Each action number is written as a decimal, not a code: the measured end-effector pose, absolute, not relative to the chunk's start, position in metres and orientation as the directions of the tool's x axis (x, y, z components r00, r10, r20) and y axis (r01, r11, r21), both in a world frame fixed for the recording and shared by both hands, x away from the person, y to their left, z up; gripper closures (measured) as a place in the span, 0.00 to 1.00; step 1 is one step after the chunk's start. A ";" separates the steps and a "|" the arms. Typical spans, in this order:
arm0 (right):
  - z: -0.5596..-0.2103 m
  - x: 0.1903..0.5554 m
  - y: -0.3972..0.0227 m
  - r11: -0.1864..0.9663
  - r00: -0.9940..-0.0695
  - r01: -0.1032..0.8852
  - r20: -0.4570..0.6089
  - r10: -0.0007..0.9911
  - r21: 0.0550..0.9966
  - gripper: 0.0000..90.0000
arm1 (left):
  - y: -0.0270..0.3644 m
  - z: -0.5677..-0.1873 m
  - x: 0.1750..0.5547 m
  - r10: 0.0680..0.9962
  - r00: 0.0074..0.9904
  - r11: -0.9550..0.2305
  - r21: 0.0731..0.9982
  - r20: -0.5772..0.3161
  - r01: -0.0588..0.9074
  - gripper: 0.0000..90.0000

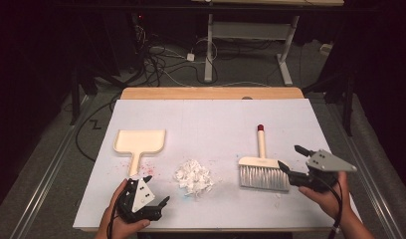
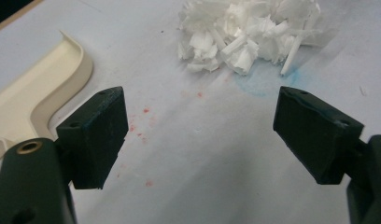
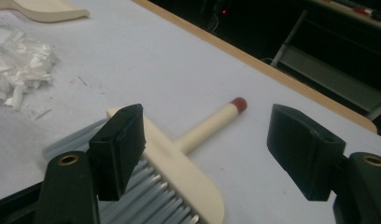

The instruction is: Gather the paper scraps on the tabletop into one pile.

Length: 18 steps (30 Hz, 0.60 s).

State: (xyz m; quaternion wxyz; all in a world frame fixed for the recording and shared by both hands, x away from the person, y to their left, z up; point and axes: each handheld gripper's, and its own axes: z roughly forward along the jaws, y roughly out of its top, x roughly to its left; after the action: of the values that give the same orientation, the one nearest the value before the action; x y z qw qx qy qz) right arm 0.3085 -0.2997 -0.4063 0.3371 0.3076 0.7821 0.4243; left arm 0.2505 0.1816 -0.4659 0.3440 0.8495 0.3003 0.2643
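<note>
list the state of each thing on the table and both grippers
cream plastic dustpan: lying flat, empty
white shredded paper pile: heaped loose on the table, unswept
cream hand brush with grey bristles: lying flat, not gripped
left gripper: open, holding nothing
right gripper: open, over the brush

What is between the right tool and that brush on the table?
Nothing visible. The right tool sits open right beside the brush, whose handle lies bare on the white table. The paper scraps lie off to the side.
</note>
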 end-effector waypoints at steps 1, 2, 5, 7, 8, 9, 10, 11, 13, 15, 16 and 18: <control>-0.410 0.302 -0.301 0.447 -0.573 0.197 -0.267 0.775 0.873 0.28 | 0.182 -0.466 0.250 0.693 0.679 -0.583 0.744 0.244 0.327 0.19; -0.414 0.296 -0.302 0.442 -0.567 0.200 -0.264 0.780 0.874 0.27 | 0.181 -0.466 0.249 0.695 0.676 -0.581 0.746 0.245 0.327 0.19; -0.427 0.280 -0.301 0.453 -0.563 0.205 -0.274 0.780 0.868 0.27 | 0.181 -0.466 0.248 0.691 0.674 -0.591 0.742 0.261 0.318 0.19; -0.432 0.275 -0.300 0.470 -0.571 0.201 -0.287 0.769 0.860 0.27 | 0.181 -0.466 0.247 0.690 0.673 -0.595 0.738 0.266 0.318 0.19; -0.433 0.273 -0.299 0.467 -0.568 0.204 -0.284 0.772 0.861 0.27 | 0.181 -0.466 0.247 0.691 0.672 -0.593 0.740 0.265 0.318 0.19; -0.434 0.274 -0.298 0.465 -0.564 0.211 -0.281 0.776 0.860 0.26 | 0.182 -0.466 0.247 0.693 0.670 -0.591 0.742 0.266 0.317 0.19; -0.435 0.274 -0.297 0.470 -0.561 0.220 -0.283 0.778 0.855 0.26 | 0.182 -0.466 0.247 0.694 0.669 -0.591 0.741 0.267 0.317 0.19; -0.436 0.275 -0.297 0.473 -0.558 0.221 -0.288 0.778 0.853 0.26 | 0.182 -0.466 0.248 0.694 0.668 -0.591 0.741 0.267 0.318 0.19; -0.435 0.277 -0.297 0.467 -0.552 0.214 -0.289 0.783 0.858 0.26 | 0.182 -0.467 0.249 0.696 0.667 -0.589 0.742 0.266 0.320 0.19; -0.434 0.277 -0.299 0.456 -0.546 0.209 -0.284 0.788 0.865 0.25 | 0.183 -0.467 0.250 0.696 0.668 -0.590 0.739 0.263 0.324 0.19; -0.433 0.277 -0.299 0.458 -0.540 0.206 -0.290 0.790 0.865 0.25 | 0.182 -0.467 0.251 0.697 0.667 -0.591 0.738 0.263 0.326 0.19; -0.433 0.278 -0.301 0.455 -0.533 0.206 -0.291 0.795 0.866 0.25 | 0.182 -0.467 0.252 0.698 0.666 -0.589 0.740 0.262 0.326 0.19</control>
State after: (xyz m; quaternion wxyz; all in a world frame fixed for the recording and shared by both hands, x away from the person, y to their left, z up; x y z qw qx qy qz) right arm 0.2777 -0.3006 -0.4327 0.3591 0.3232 0.7736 0.4100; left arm 0.2519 0.1818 -0.4671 0.3383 0.8477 0.3019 0.2752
